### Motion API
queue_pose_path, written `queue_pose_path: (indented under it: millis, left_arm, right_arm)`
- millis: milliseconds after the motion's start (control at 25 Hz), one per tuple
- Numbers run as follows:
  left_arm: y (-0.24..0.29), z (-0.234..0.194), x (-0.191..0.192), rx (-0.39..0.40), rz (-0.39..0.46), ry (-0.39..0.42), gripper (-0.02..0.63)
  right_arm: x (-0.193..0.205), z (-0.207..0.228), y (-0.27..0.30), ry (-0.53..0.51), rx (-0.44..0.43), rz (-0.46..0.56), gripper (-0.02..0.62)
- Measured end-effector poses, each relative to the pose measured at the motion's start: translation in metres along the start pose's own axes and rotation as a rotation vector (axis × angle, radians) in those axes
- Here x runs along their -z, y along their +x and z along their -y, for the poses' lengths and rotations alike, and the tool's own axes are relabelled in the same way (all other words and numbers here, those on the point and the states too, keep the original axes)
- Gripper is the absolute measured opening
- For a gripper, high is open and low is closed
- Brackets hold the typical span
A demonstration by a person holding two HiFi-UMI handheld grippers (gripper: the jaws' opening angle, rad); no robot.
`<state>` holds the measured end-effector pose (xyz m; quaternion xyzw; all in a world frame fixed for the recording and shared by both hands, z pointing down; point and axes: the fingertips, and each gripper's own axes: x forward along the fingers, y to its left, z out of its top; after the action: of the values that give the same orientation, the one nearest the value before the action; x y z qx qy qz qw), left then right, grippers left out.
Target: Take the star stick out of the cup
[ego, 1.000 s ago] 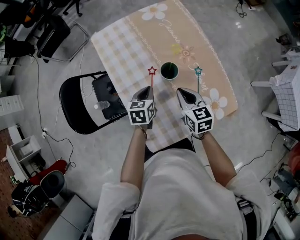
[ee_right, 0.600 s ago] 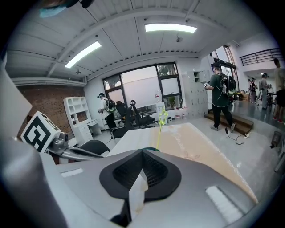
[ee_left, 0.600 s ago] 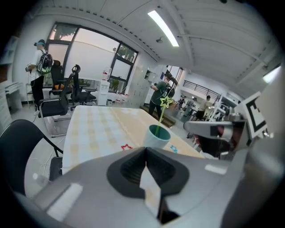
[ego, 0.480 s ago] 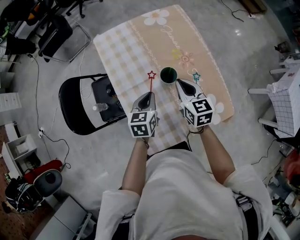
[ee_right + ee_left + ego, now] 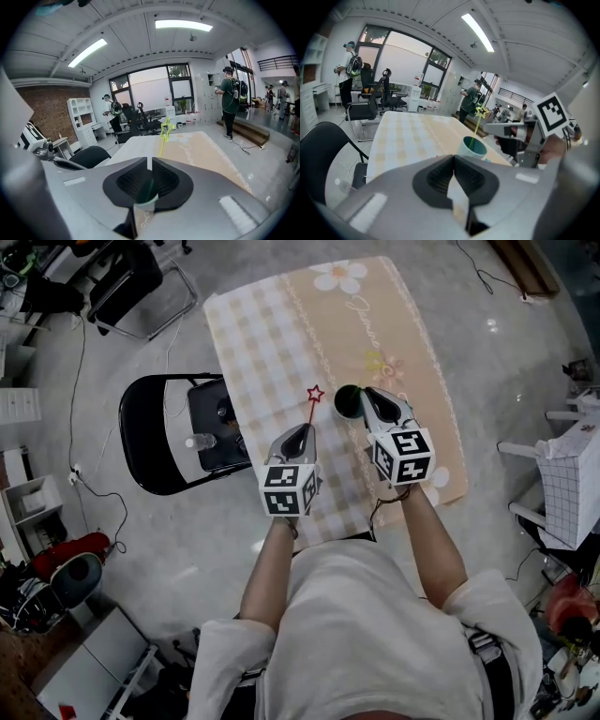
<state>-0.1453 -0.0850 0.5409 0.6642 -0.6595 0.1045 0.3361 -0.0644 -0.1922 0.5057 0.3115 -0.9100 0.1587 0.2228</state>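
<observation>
A cup (image 5: 345, 401), white outside and green inside, stands on the peach cloth of the table (image 5: 272, 324). A yellow-green star stick (image 5: 166, 129) rises from the cup (image 5: 471, 146). My left gripper (image 5: 305, 430) is shut on a red star stick (image 5: 316, 393), just left of the cup. The tip of my right gripper (image 5: 367, 395) hangs over the cup's right side. Its jaws stand almost together on a thin teal stick, with the cup rim (image 5: 143, 204) showing right below them. That stick's teal star is hidden in the head view. From the left gripper view, the right gripper (image 5: 506, 133) sits beside the cup.
A black folding chair (image 5: 155, 442) with a dark bag and a bottle (image 5: 199, 442) stands against the table's left edge. Cables run across the floor. Office chairs and several people are far behind the table. A white gridded box (image 5: 572, 493) is at the right.
Both grippers have moved forward toward the cup. The right gripper's tip now covers part of the cup, and its teal star has dropped out of sight. The red star stays held.
</observation>
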Motion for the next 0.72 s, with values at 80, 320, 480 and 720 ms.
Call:
queue_pose_path:
  millis: [80,320,480,720]
  left_arm:
    - [0.001,-0.004,-0.001,-0.013,0.003,-0.008,0.002]
    - [0.001,-0.015,0.000,-0.052,0.004,-0.035,0.003]
    - [0.000,-0.014,-0.001,-0.069,0.007,-0.042,0.003]
    - [-0.008,-0.012,0.000,-0.103,0.029,-0.064,0.003]
  right_arm:
    - [0.001,0.004,0.007,0.003,0.005,-0.014,0.075]
    - [0.003,0.008,0.027,0.004,-0.014,-0.042,0.098]
    - [0.003,0.009,0.033,0.006,-0.030,-0.053,0.090]
    - [-0.011,0.008,0.026,-0.009,-0.050,0.001,0.017]
